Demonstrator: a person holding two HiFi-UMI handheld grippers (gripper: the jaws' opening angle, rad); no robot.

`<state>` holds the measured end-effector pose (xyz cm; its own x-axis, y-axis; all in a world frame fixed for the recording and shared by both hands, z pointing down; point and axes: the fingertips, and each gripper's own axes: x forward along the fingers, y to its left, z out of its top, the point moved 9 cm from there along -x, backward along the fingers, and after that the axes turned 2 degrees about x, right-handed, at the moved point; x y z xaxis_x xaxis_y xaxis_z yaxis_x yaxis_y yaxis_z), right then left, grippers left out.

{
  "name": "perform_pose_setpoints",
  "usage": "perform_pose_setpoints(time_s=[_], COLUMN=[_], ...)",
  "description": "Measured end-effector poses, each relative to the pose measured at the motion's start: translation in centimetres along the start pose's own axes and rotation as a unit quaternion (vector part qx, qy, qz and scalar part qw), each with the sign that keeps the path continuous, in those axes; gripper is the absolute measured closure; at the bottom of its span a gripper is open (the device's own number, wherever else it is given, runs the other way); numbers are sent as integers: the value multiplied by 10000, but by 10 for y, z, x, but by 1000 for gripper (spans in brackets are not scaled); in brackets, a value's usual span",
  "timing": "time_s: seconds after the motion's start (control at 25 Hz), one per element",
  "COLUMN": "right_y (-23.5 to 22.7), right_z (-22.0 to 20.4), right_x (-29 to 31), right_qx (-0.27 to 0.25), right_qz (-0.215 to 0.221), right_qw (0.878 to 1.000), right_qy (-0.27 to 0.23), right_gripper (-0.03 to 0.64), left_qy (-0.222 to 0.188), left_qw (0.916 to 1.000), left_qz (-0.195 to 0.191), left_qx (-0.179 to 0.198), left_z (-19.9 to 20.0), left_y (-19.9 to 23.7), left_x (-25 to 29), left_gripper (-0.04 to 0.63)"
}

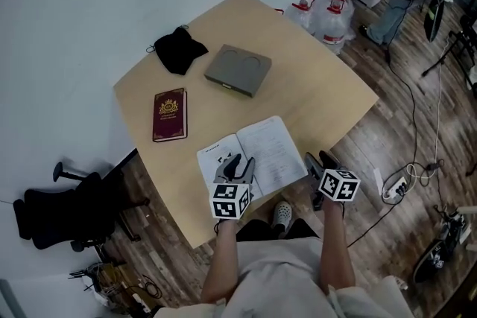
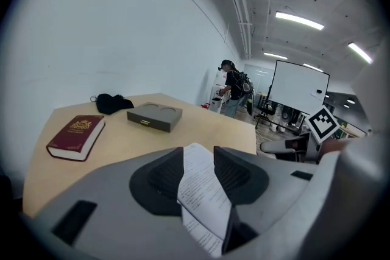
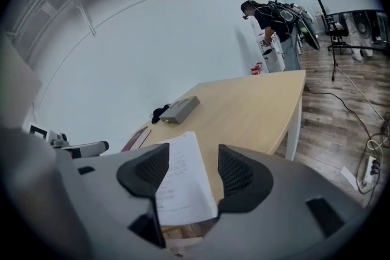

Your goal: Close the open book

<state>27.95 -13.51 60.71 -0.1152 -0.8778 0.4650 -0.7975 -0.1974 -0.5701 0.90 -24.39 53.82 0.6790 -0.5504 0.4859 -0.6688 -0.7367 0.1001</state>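
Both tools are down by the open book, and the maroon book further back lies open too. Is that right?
No: the maroon book is closed, cover up, as the head view shows. The left tool and right tool are indeed down by the open book.

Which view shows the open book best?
Head view: the open book lies nearly whole on the table, both pages visible. Each gripper view shows only a slice of page between its open jaws.
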Motion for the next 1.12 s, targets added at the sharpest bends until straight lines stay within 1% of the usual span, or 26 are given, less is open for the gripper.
perform_pose_setpoints(time_s=[0.12,0.2,0.32,0.48,0.56,0.72,0.8,0.96,1.12], right_y=[-13,-19,-25,-29,-31,-33,-33,-32,-36], right_z=[-24,-38,-55,-71,-76,-82,-85,-87,-88], right_x=[5,8,9,12,13,17,20,22,25], right_qx=[-61,-38,197,277,358,692,741,702,870], right_qz=[-82,-67,-45,-32,-30,46,73,50,32], right_qw=[9993,9984,9973,9953,9946,9927,9918,9908,9894], right_qy=[354,563,704,925,974,982,1042,1153,1159], right_gripper=[359,359,360,362,364,365,365,364,364], left_qy=[157,380,711,1026,1250,1698,1857,2034,2148], left_qw=[9996,9989,9968,9940,9914,9845,9815,9778,9750], left_qz=[-218,-284,-355,-365,-389,-430,-465,-492,-531], left_qx=[-24,-12,-16,-98,-65,-7,28,106,215], left_z=[-11,-19,-34,-53,-62,-80,-86,-89,-89], left_y=[-11,-17,-24,-30,-34,-40,-42,-45,-48], left_x=[15,25,37,47,51,61,65,71,76], left_gripper=[431,431,431,431,431,431,431,431,431])
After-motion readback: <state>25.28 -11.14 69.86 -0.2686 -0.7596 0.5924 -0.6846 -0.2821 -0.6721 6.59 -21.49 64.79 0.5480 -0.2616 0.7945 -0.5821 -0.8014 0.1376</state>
